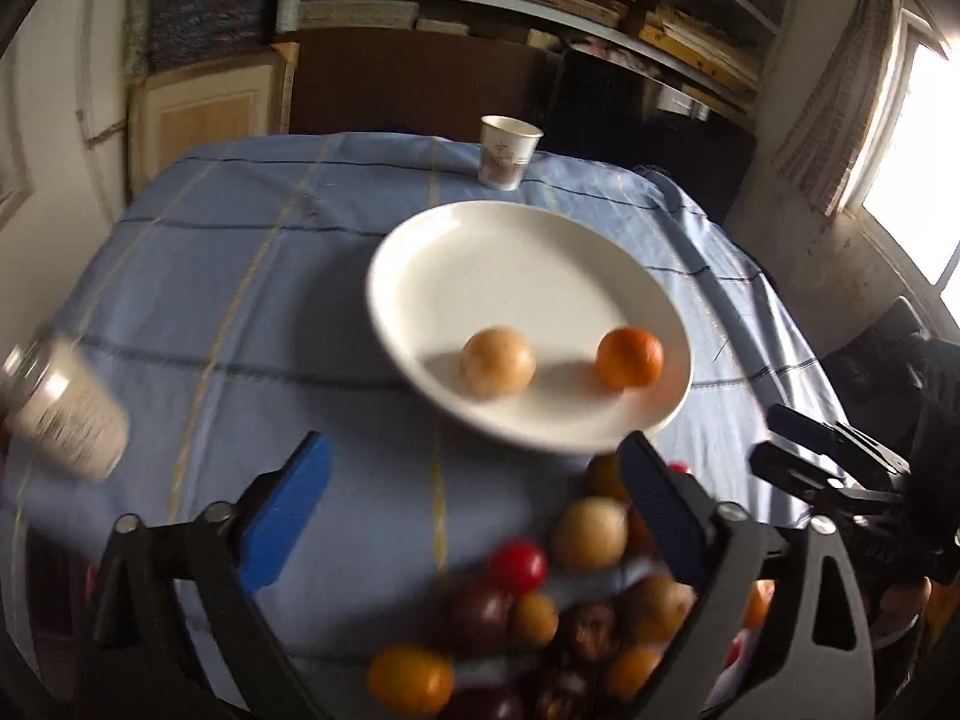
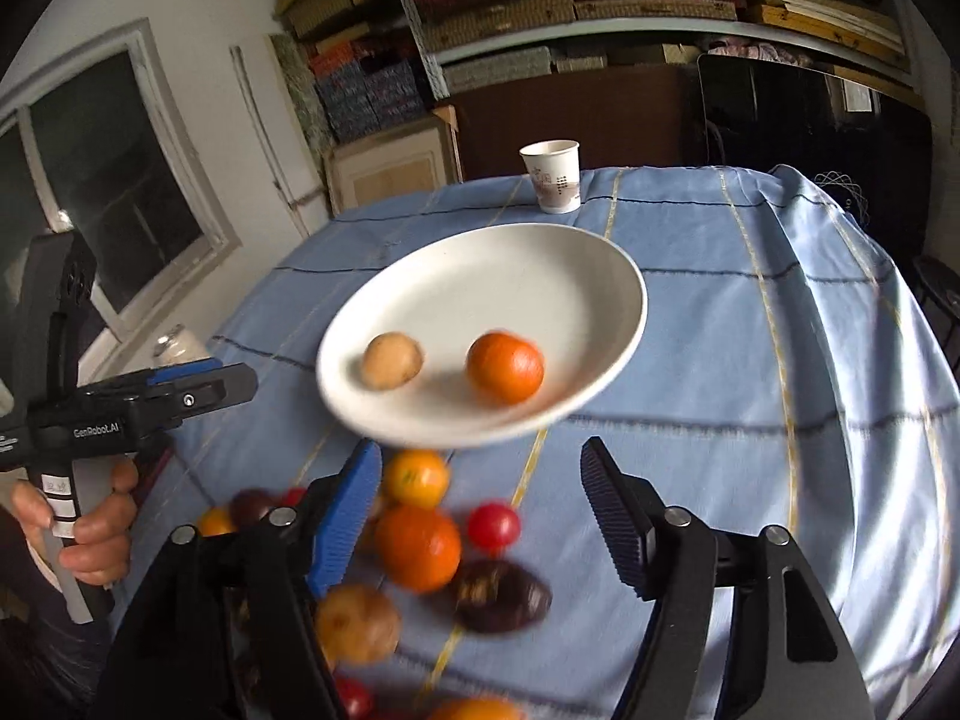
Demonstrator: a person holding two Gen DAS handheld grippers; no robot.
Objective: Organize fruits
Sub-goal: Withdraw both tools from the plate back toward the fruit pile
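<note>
Loose fruits lie between the spread right tongs.

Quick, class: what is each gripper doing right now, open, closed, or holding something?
Left gripper: jaws open, holding nothing.
Right gripper: jaws open, holding nothing.

Both grippers are black frames with silver screws and ribbed blue fingers. The left gripper reads "GenRobot.AI" in white. A bare hand grips its grey handle.
</note>
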